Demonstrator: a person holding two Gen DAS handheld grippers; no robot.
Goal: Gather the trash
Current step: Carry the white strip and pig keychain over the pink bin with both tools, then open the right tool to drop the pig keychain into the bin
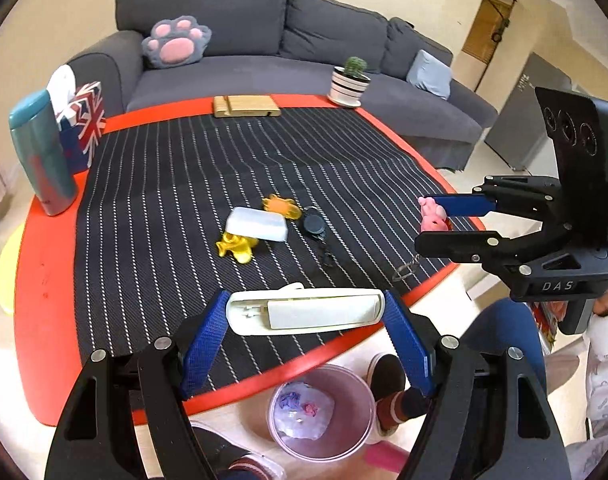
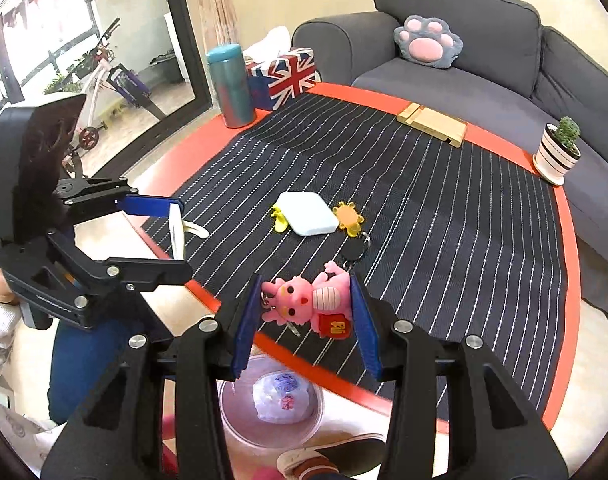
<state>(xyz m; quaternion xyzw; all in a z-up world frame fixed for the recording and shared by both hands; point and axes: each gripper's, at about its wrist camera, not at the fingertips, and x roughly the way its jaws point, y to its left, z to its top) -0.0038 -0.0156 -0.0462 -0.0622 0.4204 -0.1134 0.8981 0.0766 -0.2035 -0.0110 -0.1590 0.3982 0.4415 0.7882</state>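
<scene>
My left gripper [image 1: 305,312] is shut on a long white plastic case [image 1: 304,311], held crosswise between the blue pads just above the table's near edge. The case [image 2: 177,232] also shows in the right wrist view, inside the left gripper [image 2: 182,238]. My right gripper [image 2: 307,300] is shut on a pink dragon toy keychain [image 2: 311,300], lifted over the near edge. From the left wrist view the right gripper [image 1: 427,222] holds the toy [image 1: 433,216] with its key ring [image 1: 405,270] dangling. A pink translucent bin [image 1: 321,412] [image 2: 270,404] with crumpled trash inside stands on the floor below.
On the striped cloth lie a white box [image 1: 258,224], a yellow toy [image 1: 236,246], an orange trinket [image 1: 282,205] and a black badge reel [image 1: 313,224]. A teal bottle [image 1: 42,156], flag tissue box [image 1: 84,128], wooden stand [image 1: 246,106] and potted cactus [image 1: 349,82] line the table's rim. A person's feet flank the bin.
</scene>
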